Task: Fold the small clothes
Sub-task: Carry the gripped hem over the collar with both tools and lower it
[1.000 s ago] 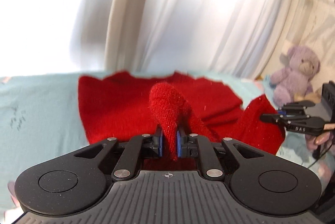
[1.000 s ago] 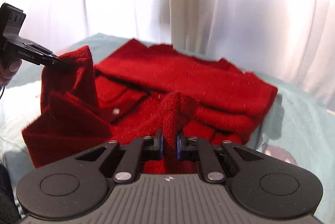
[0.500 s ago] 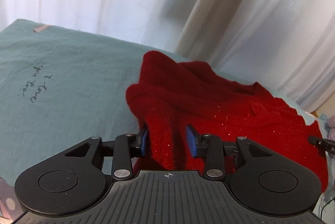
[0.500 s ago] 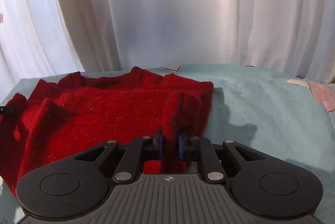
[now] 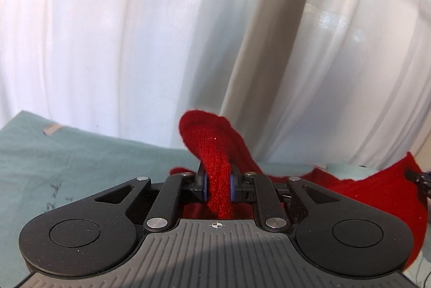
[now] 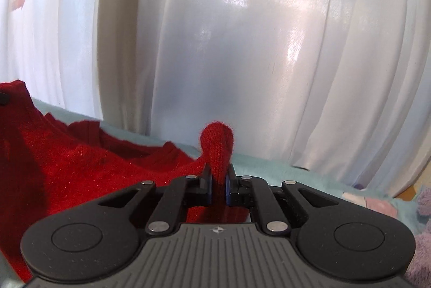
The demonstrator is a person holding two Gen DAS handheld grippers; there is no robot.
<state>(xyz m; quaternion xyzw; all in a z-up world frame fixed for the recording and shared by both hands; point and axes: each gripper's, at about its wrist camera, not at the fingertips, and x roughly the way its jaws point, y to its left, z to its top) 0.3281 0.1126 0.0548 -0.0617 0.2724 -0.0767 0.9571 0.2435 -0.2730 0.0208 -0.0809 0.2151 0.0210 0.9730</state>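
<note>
Red sweater pinched at both ends, stretched between two grippers.

Left gripper (image 5: 218,189): pads (image 5: 205,188) pressed tight on a fat fold of the red sweater (image 5: 212,153), fold poking up and forward past the tips. Right gripper (image 6: 218,187): squeezed almost fully closed on a thinner fold of the same sweater (image 6: 80,167). From the left tool, rest of the sweater off to the right and low; from the right tool, off to the left and low. So long way of the cloth running side to side, tool to tool, both equally near. Soft, fuzzy, thick knit, floppy and saggy in the middle. Underneath, a smooth teal sheet (image 5: 80,153); behind, white shiny curtains (image 6: 242,45). Likely next: both ends forward together, kept level.
</note>
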